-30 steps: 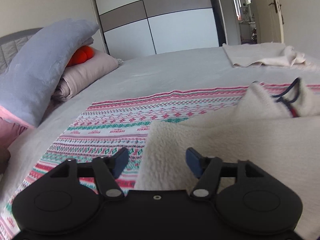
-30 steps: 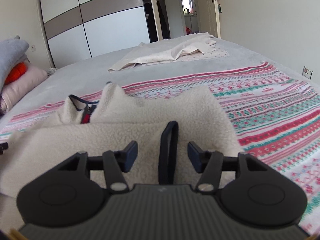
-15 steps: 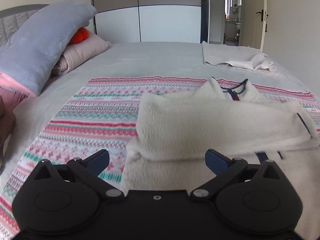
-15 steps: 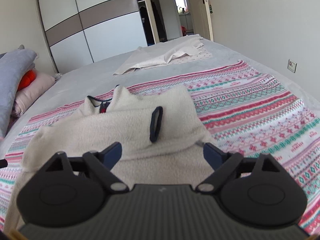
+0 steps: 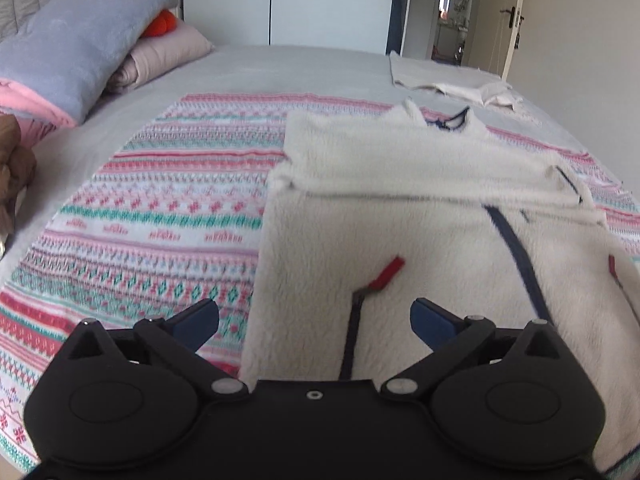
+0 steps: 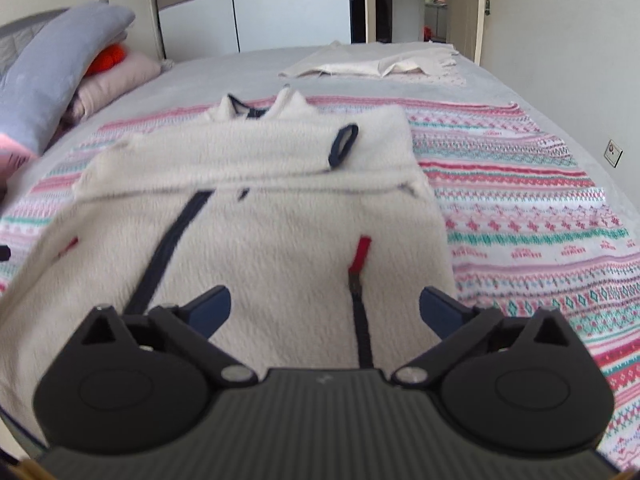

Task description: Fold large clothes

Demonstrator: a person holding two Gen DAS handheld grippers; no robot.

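A cream fleece jacket [image 5: 420,208] with navy zipper and red pocket pulls lies on a striped patterned blanket [image 5: 160,208] on the bed. Both sleeves are folded across its chest. It also shows in the right wrist view [image 6: 280,208], with a navy sleeve cuff [image 6: 343,145] on top. My left gripper [image 5: 314,320] is open and empty, above the jacket's lower left part. My right gripper [image 6: 325,309] is open and empty, above the jacket's lower right part near a red pull [image 6: 362,249].
A grey pillow [image 5: 84,36] and pink pillow [image 5: 168,48] lie at the bed's left. A beige cloth [image 6: 376,65] lies at the far side of the grey bed. A wardrobe [image 5: 328,12] and an open door [image 6: 464,4] stand behind.
Both grippers have opened wide and pulled back from the folded sleeves toward the jacket's hem. The sleeves stay folded across the chest.
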